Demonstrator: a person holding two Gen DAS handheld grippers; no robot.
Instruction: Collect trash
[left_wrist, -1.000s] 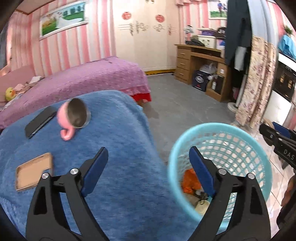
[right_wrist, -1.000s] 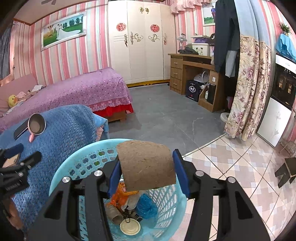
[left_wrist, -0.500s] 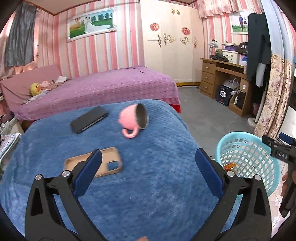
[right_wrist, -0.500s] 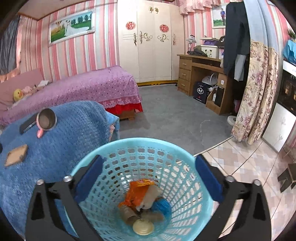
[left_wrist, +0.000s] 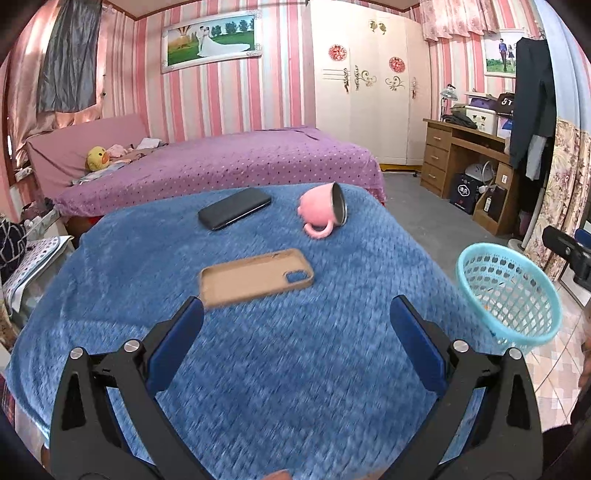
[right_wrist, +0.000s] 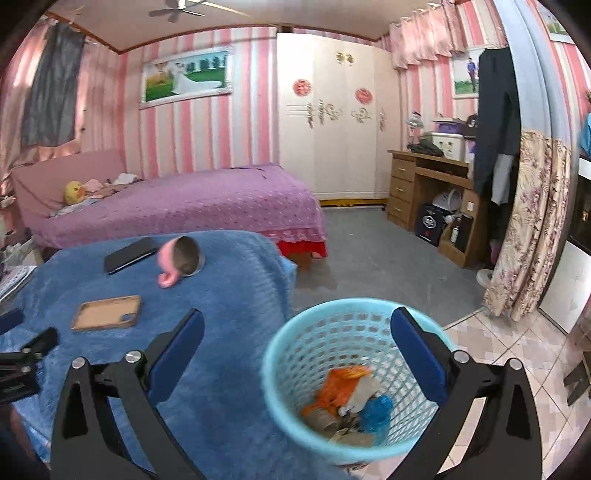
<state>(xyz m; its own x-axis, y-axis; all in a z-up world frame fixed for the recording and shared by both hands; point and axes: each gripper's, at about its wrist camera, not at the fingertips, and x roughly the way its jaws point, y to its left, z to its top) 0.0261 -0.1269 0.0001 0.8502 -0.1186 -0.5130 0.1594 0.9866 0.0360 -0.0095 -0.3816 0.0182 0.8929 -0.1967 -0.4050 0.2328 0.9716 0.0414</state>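
In the left wrist view the left gripper (left_wrist: 295, 332) stands spread wide and empty at lower centre over the blue blanket (left_wrist: 295, 387); the turquoise basket (left_wrist: 517, 332) sits at right, well apart. In the right wrist view the right gripper (right_wrist: 295, 339), also spread and empty, hangs above the basket (right_wrist: 275, 380) at lower centre, trash (right_wrist: 343, 387) lying inside

blue blanket (left_wrist: 295, 369): landmark, covers surface in foregrnd
pink mug (left_wrist: 322, 212): on blanket, far side, lying on its side, mouth facing rt
black phone (left_wrist: 234, 208): on blanket, left of mug, apart
tan phone case (left_wrist: 255, 277): on blanket, nearer than phone, open side up
purple bed (left_wrist: 229, 162): behind blanket
wooden desk (left_wrist: 465, 155): far rt of blanket, by wardrobe
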